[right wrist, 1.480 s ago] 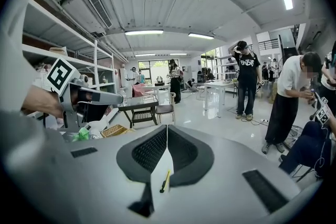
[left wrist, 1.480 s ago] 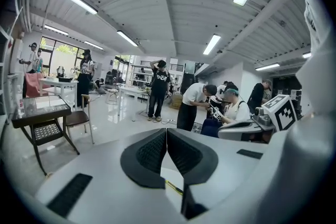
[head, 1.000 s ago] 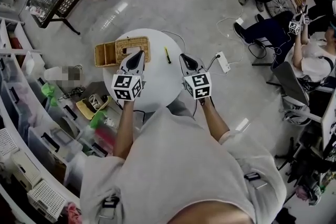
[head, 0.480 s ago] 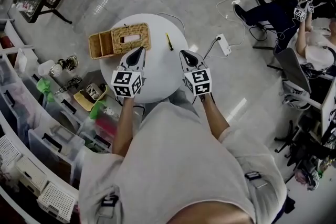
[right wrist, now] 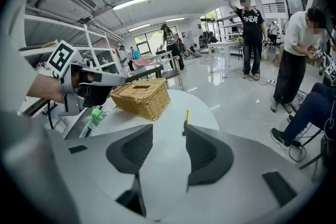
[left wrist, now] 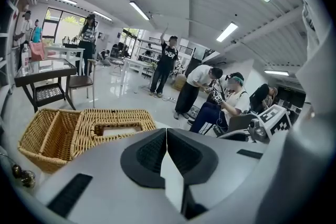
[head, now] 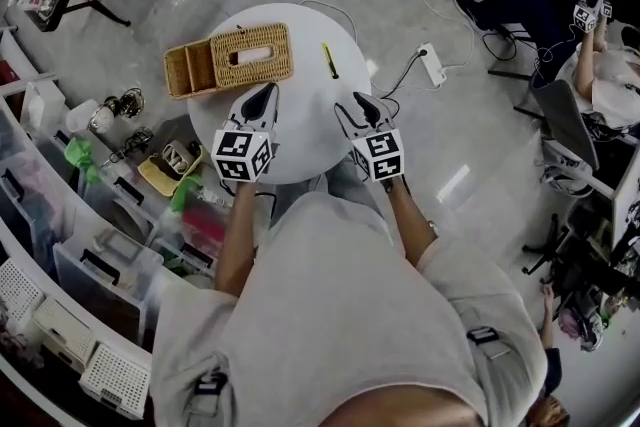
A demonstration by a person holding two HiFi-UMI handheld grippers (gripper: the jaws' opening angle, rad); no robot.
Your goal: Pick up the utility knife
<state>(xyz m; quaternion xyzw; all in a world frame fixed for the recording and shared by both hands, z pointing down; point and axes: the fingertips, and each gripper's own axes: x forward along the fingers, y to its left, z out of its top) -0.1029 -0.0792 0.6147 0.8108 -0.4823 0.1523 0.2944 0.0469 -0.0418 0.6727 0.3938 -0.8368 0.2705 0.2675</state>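
Note:
A slim yellow-and-black utility knife point(head: 329, 61) lies on the far right part of the round white table point(head: 300, 120). In the right gripper view the knife point(right wrist: 187, 115) shows just beyond my right jaw tip. My right gripper point(head: 358, 105) hovers over the table's near right side; its jaws have just been opening and stand apart with nothing between them point(right wrist: 168, 139). Over the near left side hangs my left gripper point(head: 264, 95), whose jaws are pressed together and hold nothing point(left wrist: 166, 131). It also appears in the right gripper view point(right wrist: 122, 80).
A lidded wicker box point(head: 250, 55) with an open wicker tray point(head: 187, 73) beside it fills the table's far left. On the floor to the right lie a power strip point(head: 432, 65) and cables. Storage bins point(head: 100, 245) line the left; seated people point(head: 590, 65) are at the right.
Both grippers have sunk toward the table. The right gripper's jaws, together before, now stand apart. The left gripper stays shut.

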